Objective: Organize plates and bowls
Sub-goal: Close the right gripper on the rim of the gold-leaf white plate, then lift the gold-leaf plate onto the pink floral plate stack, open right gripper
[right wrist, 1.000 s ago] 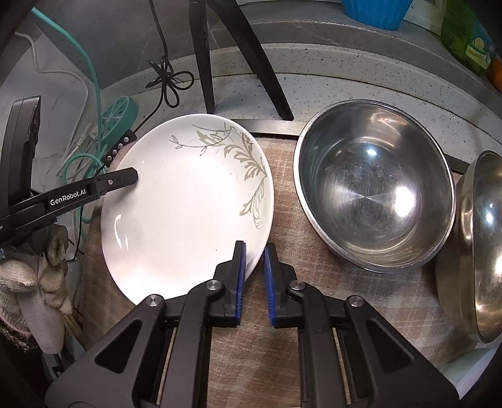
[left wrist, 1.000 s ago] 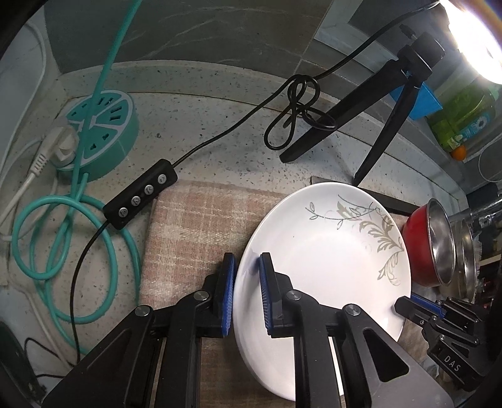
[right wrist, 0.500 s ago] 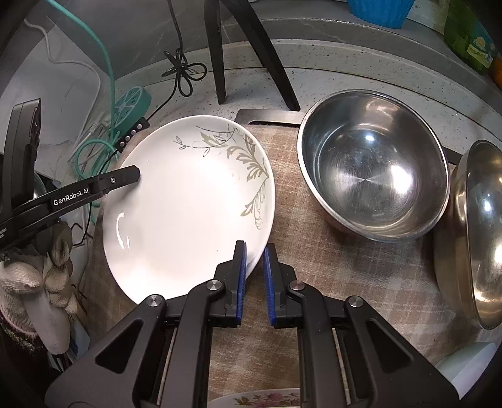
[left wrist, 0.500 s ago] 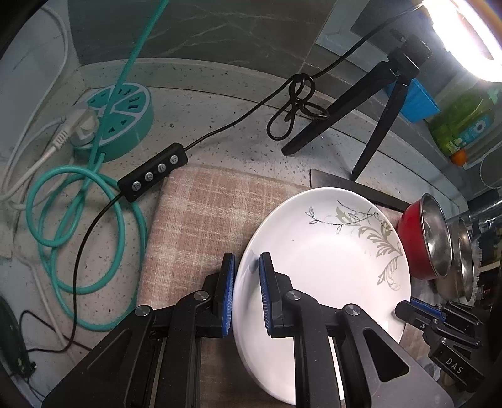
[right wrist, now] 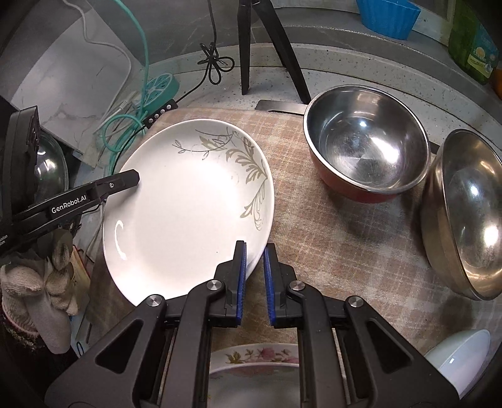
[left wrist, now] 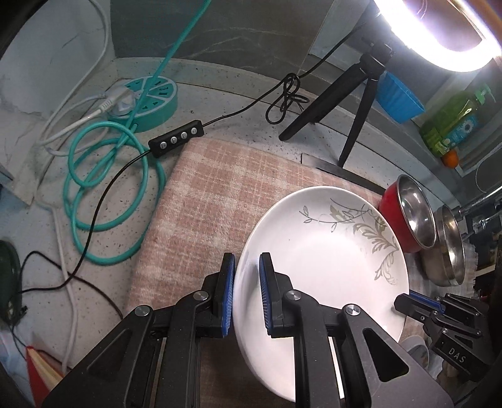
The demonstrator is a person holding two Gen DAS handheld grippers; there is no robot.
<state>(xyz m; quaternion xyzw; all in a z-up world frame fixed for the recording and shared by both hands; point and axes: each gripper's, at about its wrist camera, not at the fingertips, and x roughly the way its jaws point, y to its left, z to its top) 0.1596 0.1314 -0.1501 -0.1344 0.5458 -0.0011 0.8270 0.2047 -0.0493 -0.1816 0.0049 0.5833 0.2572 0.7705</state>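
A white plate with a grey leaf pattern (left wrist: 326, 251) (right wrist: 188, 207) is held off the checked cloth by both grippers. My left gripper (left wrist: 246, 290) is shut on its left rim; it shows in the right wrist view (right wrist: 125, 182). My right gripper (right wrist: 254, 279) is shut on the opposite rim and shows in the left wrist view (left wrist: 414, 303). A red steel-lined bowl (right wrist: 367, 141) (left wrist: 411, 216) and a steel bowl (right wrist: 464, 213) (left wrist: 448, 248) stand to the right. A flowered plate (right wrist: 254, 257) and a white bowl (right wrist: 461, 357) lie below.
A checked cloth (left wrist: 219, 201) covers the counter. A black tripod (left wrist: 354, 103) stands behind it. A teal power strip (left wrist: 147, 100), teal cable coil (left wrist: 106, 188) and black switch box (left wrist: 177, 138) lie to the left. A blue tub (right wrist: 389, 15) and green bottle (right wrist: 473, 40) stand at the back.
Both grippers have lifted the white plate and drawn it back toward the near side. More bare cloth shows beyond it, and the flowered plate and white bowl have come into view below.
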